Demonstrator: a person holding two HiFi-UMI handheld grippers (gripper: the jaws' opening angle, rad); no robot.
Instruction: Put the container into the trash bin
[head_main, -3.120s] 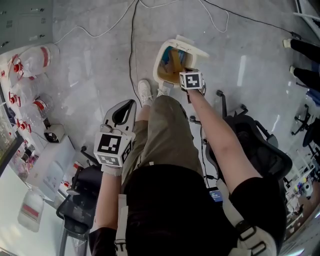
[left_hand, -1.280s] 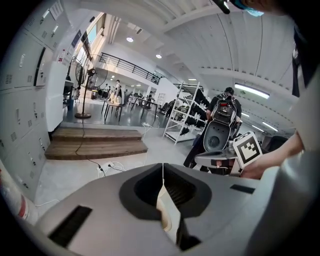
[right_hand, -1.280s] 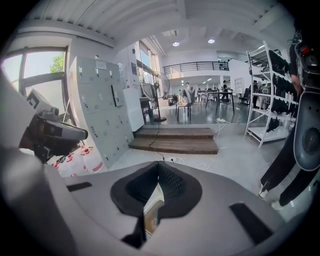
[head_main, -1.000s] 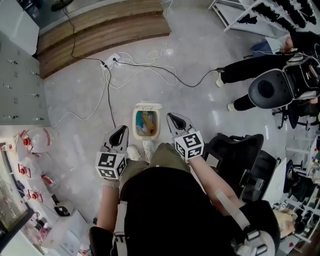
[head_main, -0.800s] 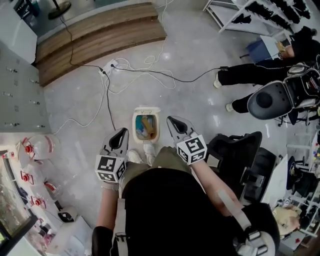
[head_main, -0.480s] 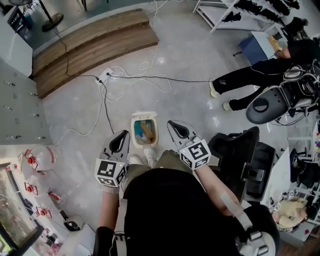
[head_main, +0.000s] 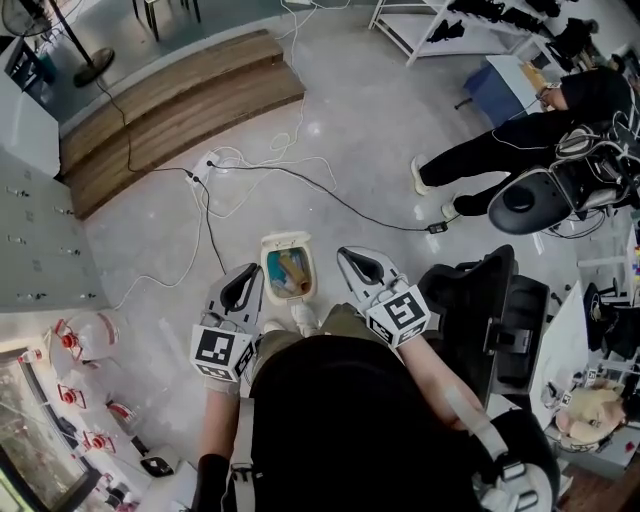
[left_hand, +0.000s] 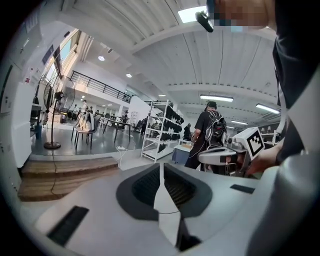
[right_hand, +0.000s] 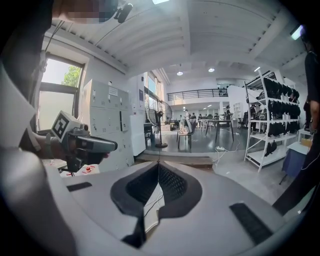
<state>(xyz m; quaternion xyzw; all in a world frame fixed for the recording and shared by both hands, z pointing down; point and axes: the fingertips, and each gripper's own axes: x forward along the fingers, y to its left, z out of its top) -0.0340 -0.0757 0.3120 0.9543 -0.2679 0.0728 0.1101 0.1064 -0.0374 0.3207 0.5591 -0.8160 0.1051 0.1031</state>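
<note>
Polished grey floor (head_main: 380, 130) with a low wooden step (head_main: 170, 95) along the far side. Power strip (head_main: 207, 162) and loose cables (head_main: 340, 200) trail across it. Grey lockers (head_main: 30, 240) stand on the left, a pedestal fan (left_hand: 50, 115) near the step, and a black office chair (head_main: 495, 310) on the right. White ribbed ceiling (left_hand: 210, 55) with strip lights (left_hand: 220, 98). White shelving rack (left_hand: 162, 132), mezzanine railing (left_hand: 95, 85) and a daylight window (right_hand: 57, 95).

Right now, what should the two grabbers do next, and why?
Probably just pull both back from the bin and stop. The left gripper and the right gripper are both shut with nothing between their jaws, and the open trash bin on the floor below them has things lying inside. Nothing seems left to drop.
</note>
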